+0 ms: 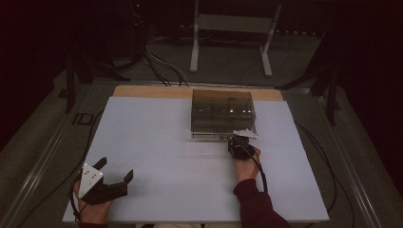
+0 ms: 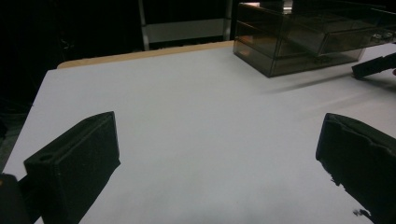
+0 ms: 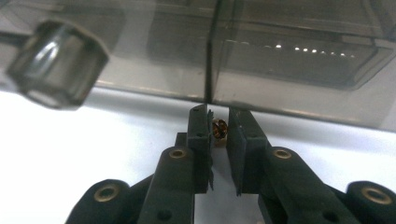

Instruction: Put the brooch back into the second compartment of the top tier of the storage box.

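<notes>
The small coppery object [image 3: 219, 129] between the right gripper [image 3: 218, 122] jaws is too tiny to identify, perhaps a ring. The smoky drawer box [image 3: 280, 51] runs past the frame, and its knob [image 3: 58, 63] is blurred.

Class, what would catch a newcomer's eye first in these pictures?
A smoky transparent plastic drawer box stands at the white table's far edge. Right in front of it, the right gripper has its jaws shut on a tiny brown-gold object. The left gripper rests open near the front-left corner.

Your right gripper [image 1: 240, 142] sits against the smoky transparent plastic drawer box [image 1: 222, 113]. Your left gripper [image 1: 111, 176] rests open on the white table [image 1: 180, 166].
</notes>
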`<action>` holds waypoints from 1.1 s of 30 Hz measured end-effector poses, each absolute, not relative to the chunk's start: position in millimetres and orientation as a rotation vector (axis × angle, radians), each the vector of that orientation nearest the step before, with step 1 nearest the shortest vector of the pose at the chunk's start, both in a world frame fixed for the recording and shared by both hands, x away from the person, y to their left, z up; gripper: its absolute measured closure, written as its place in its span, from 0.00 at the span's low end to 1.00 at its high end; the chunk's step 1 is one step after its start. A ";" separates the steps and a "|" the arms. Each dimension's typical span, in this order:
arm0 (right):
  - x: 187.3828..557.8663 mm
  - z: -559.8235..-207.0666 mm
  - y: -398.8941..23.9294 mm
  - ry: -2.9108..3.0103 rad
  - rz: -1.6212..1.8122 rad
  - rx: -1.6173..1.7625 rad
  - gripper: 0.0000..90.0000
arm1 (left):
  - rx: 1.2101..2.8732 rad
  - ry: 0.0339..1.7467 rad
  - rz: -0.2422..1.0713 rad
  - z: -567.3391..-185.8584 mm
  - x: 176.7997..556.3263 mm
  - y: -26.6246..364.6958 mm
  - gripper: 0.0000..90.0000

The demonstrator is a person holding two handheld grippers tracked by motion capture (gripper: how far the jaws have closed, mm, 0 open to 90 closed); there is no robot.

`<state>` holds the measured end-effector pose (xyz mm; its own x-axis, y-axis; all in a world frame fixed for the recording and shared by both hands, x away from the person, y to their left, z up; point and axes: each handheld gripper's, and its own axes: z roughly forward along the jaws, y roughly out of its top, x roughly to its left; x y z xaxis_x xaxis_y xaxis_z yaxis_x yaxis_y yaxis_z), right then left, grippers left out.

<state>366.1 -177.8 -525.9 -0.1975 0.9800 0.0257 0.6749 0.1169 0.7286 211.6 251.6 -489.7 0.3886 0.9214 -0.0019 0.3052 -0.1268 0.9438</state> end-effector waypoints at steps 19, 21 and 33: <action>355.5 -513.9 -179.9 2.023 0.974 1.579 0.91 | 1.656 1.100 0.778 -489.7 211.6 251.6 0.01; 354.6 -512.7 -180.2 2.028 0.984 1.579 0.91 | 1.655 1.100 0.777 -489.7 211.6 251.7 0.01; 348.1 -505.3 -180.2 2.068 1.004 1.553 0.91 | 1.658 1.099 0.778 -489.9 211.7 251.4 0.01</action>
<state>348.1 -180.2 -505.3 -0.3277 0.9366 0.1242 0.6768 0.1410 0.7225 211.7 251.4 -489.9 0.3900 0.9208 -0.0009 0.3056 -0.1285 0.9435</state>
